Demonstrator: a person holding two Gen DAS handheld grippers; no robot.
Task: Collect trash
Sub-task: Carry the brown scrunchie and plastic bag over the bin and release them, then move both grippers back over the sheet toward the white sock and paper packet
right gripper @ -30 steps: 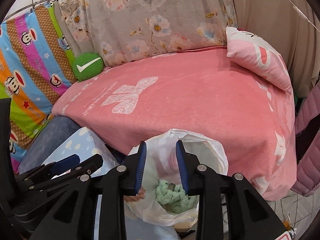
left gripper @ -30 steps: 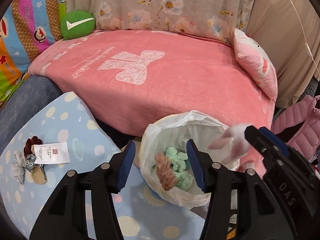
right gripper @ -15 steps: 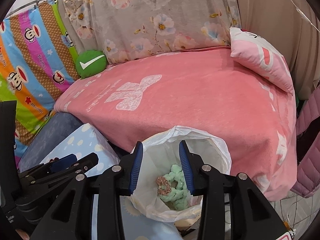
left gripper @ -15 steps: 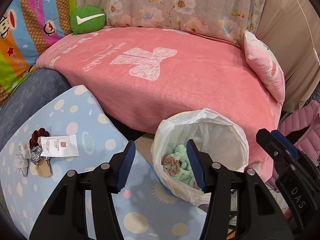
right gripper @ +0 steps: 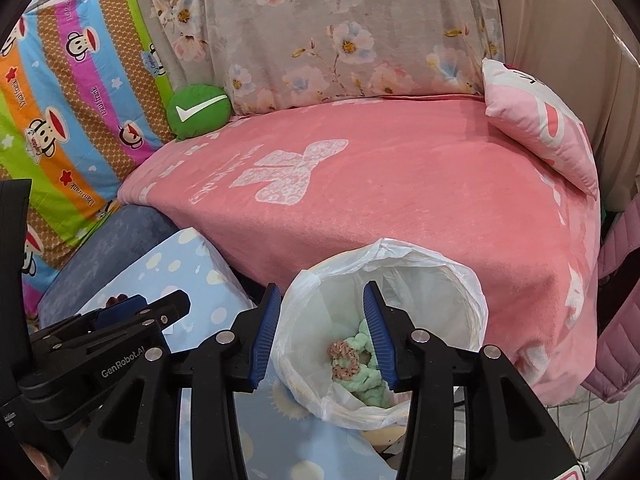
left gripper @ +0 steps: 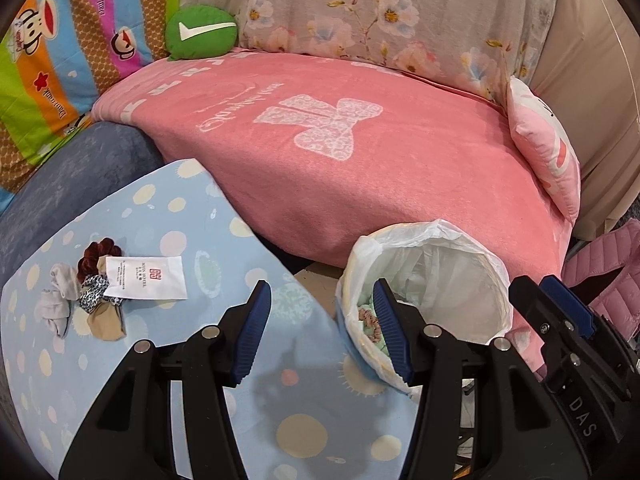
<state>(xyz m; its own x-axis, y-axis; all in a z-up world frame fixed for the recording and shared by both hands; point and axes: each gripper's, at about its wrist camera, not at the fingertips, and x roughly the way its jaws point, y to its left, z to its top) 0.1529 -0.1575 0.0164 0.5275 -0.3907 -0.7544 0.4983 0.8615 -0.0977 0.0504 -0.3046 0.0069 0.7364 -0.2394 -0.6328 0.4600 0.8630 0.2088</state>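
A bin with a white liner (left gripper: 440,240) stands between the blue dotted table (left gripper: 168,208) and the pink sofa. Inside it a pinkish-brown scrunchie (right gripper: 344,360) lies on a green fluffy item (right gripper: 366,384). My right gripper (right gripper: 322,292) hovers over the bin mouth (right gripper: 400,252), its jaws opening with nothing between them. My left gripper (left gripper: 320,294) is open and empty above the table edge, left of the bin. On the table lie a white paper packet (left gripper: 148,278) and a small heap of scrunchies and cloth scraps (left gripper: 80,296).
The pink blanket-covered sofa (left gripper: 340,152) runs behind the bin, with a pink cushion (left gripper: 548,148) at the right and a green cushion (left gripper: 202,36) at the back left. A pink quilted jacket (left gripper: 608,264) hangs at the right. A grey-blue sofa arm (left gripper: 80,168) borders the table.
The right jaws have spread wider, and the scrunchie now lies still in the bin. The left gripper has swung left, off the bin toward the table and the heap.
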